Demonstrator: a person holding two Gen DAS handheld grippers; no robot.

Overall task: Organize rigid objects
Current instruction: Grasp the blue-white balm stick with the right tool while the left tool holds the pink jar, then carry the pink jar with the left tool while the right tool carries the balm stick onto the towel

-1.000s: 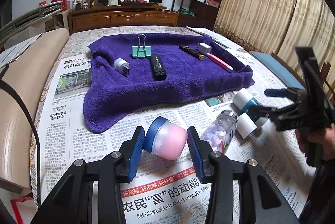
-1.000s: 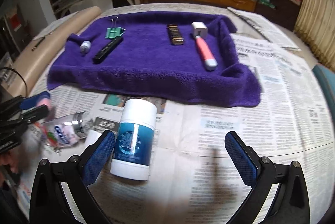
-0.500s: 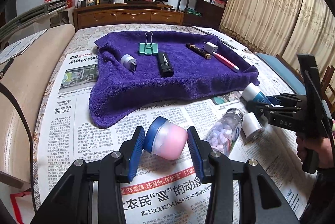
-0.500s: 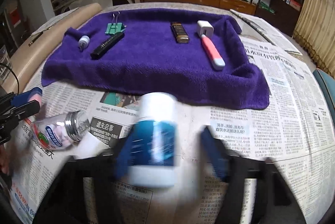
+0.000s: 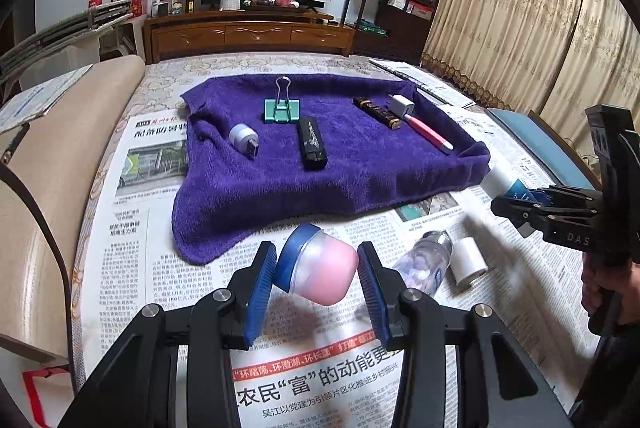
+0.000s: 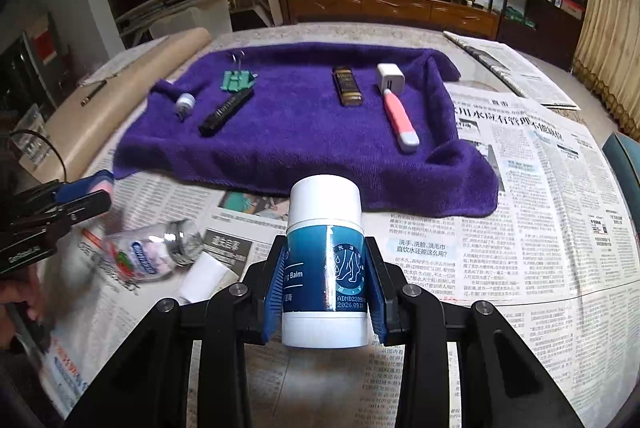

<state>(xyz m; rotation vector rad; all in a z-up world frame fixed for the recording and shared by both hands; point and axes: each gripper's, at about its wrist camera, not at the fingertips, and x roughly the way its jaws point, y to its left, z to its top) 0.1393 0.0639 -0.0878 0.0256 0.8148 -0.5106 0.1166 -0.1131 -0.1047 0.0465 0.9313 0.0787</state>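
Between right hand-held gripper (image 6: pixel 325 286) pads: balm stick (image 6: pixel 325 260), clamped; left hand-held gripper (image 5: pixel 316 288) grips pink jar (image 5: pixel 320 274).

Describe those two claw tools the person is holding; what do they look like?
Both are matte black plastic frames with silver screws and two fingers faced with ribbed blue pads. The left gripper and right gripper look alike. From the side, the right one shows white lettering and a black pistol-style handle.
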